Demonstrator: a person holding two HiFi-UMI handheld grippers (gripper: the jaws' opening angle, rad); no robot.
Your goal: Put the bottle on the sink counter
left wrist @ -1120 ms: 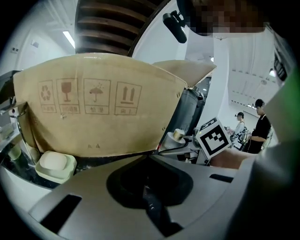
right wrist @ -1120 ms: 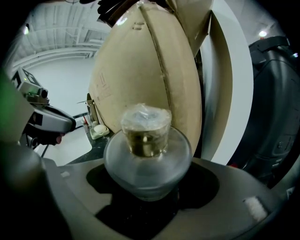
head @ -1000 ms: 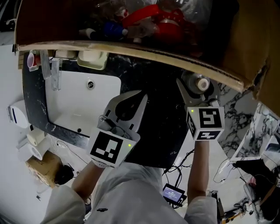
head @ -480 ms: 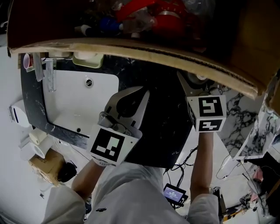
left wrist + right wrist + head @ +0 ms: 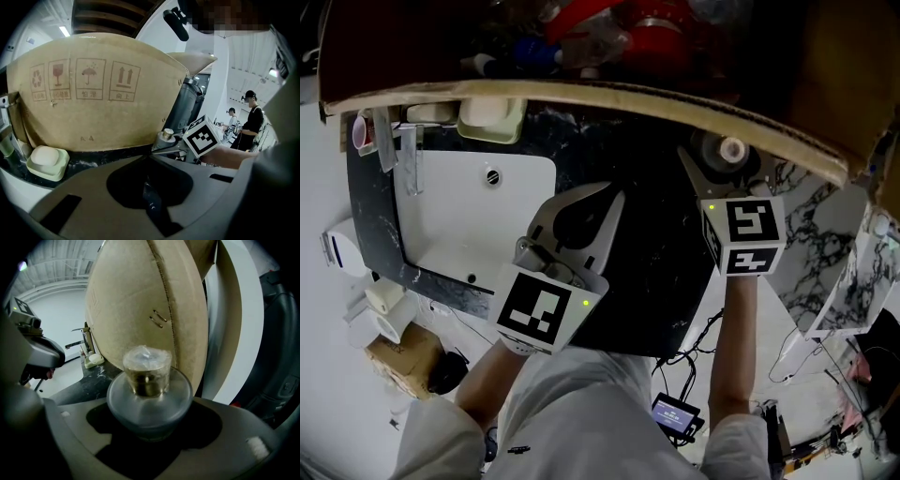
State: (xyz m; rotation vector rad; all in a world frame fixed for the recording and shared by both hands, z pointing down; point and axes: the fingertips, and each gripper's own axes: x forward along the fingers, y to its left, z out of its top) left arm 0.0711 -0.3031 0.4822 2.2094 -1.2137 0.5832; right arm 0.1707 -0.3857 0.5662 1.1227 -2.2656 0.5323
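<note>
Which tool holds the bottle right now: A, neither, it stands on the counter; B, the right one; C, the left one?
B: the right tool is shut on the bottle, which sits between its jaws, while the left tool has its jaws together on nothing.

Your head camera looks steeply down on the black tabletop [image 5: 661, 244] from well above, with the cardboard box [image 5: 609, 98] along its far edge. The camera on your left claw [image 5: 150, 161] sits low, facing that box's side across the tabletop. The one on your right claw [image 5: 149, 404] looks close past the bottle [image 5: 146, 369] at the same box. All three share the box and the soap dish [image 5: 490, 120] near the tabletop's far-left corner.
</note>
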